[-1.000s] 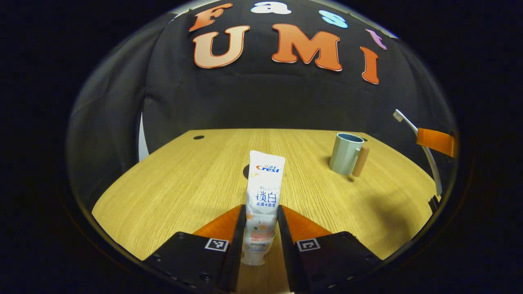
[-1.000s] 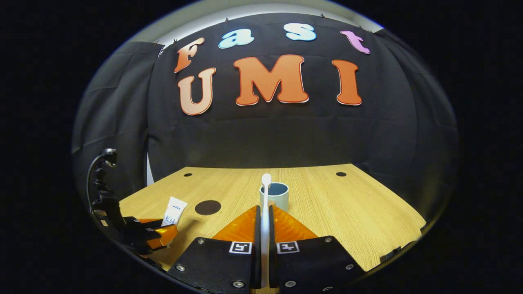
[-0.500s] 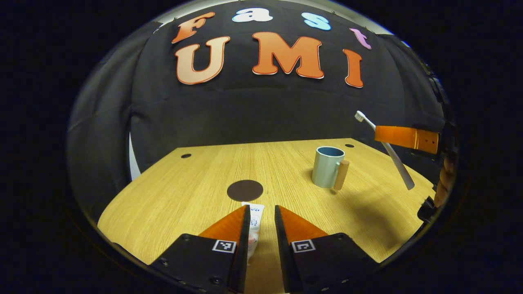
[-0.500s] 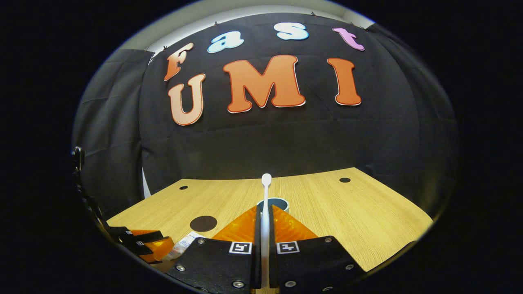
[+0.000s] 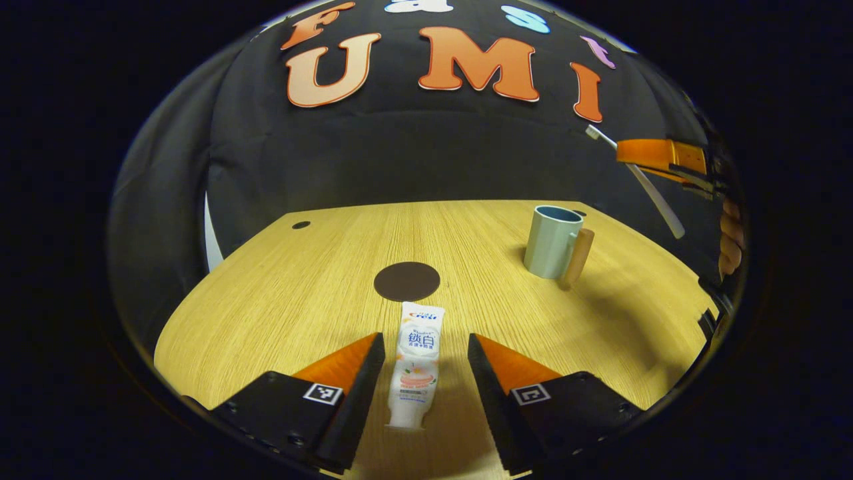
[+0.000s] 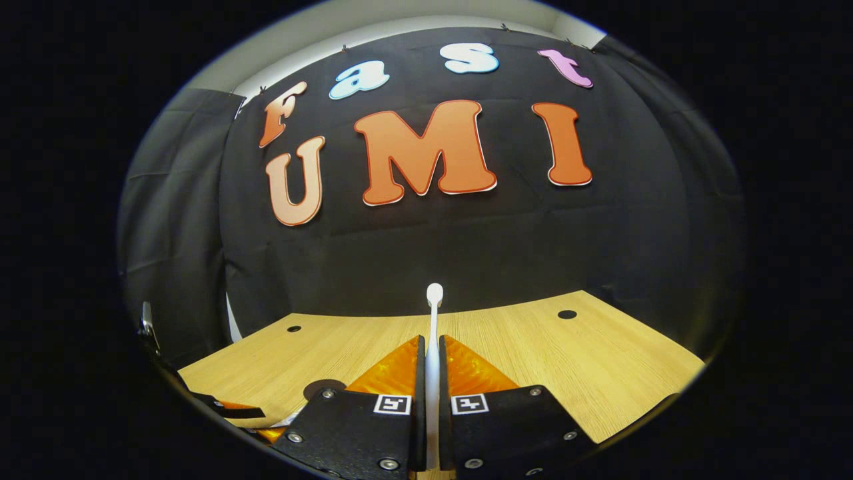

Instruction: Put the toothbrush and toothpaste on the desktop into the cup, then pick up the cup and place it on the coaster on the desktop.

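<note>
My left hand-held gripper (image 5: 421,347) stands spread, its orange fingers (image 5: 346,360) either side of the white plastic toothpaste tube (image 5: 417,363) and clear of it; the tube lies flat on the pale wood-grain worktop (image 5: 280,293), long axis running straight ahead between the fingers, crimped end toward the dark round coaster (image 5: 406,281) just beyond. My right hand-held gripper (image 6: 432,347) is pressed together on the white slim-handled toothbrush (image 6: 433,313), held head-up. The pale blue-green cup with a wooden handle (image 5: 553,241) stands upright, ahead-right of the left gripper and nearer the raised toothbrush. Black cloth walls behind.
</note>
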A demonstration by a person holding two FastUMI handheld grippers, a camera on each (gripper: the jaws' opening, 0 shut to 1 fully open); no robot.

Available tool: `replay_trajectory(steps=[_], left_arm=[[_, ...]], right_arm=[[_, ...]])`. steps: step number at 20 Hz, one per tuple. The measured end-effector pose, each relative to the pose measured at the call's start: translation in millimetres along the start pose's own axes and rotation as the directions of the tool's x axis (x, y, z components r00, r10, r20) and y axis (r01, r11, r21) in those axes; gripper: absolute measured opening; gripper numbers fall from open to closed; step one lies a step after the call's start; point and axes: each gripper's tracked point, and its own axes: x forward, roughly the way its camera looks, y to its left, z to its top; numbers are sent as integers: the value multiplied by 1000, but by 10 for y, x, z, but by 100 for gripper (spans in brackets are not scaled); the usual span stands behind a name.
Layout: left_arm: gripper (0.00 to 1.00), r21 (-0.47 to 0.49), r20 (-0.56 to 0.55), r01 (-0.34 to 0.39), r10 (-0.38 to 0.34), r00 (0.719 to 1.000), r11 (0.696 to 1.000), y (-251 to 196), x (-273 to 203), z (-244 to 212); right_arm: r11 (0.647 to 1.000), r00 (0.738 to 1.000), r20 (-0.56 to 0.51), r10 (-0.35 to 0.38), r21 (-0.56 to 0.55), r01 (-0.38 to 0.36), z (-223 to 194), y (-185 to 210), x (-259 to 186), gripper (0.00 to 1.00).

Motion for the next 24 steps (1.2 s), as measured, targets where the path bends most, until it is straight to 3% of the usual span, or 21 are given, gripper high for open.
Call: replay_trajectory(steps=[10, 11, 12, 15, 16, 24], left_arm=[[80, -26, -165, -27, 22, 986, 999, 76, 308, -274], [77, -27, -176, -21, 16, 984, 999, 62, 301, -277], [67, -25, -181, -21, 16, 983, 999, 43, 325, -278], [61, -18, -202, -11, 7, 979, 1000, 17, 338, -286], [48, -7, -205, -8, 6, 979, 1000, 9, 322, -297], [43, -25, -164, 10, -14, 986, 1000, -11, 317, -275]], right_arm=[[1000, 1000, 20, -4, 9, 3, 217, 45, 338, 7], [1000, 1000, 25, -2, 10, 2, 247, 50, 364, 7], [1000, 1000, 25, -4, 9, 3, 260, 50, 386, 8], [1000, 1000, 29, -3, 13, 3, 351, 56, 464, 8], [1000, 999, 33, -2, 14, 2, 378, 54, 481, 8], [1000, 999, 52, 10, 17, -10, 500, 84, 655, 8]])
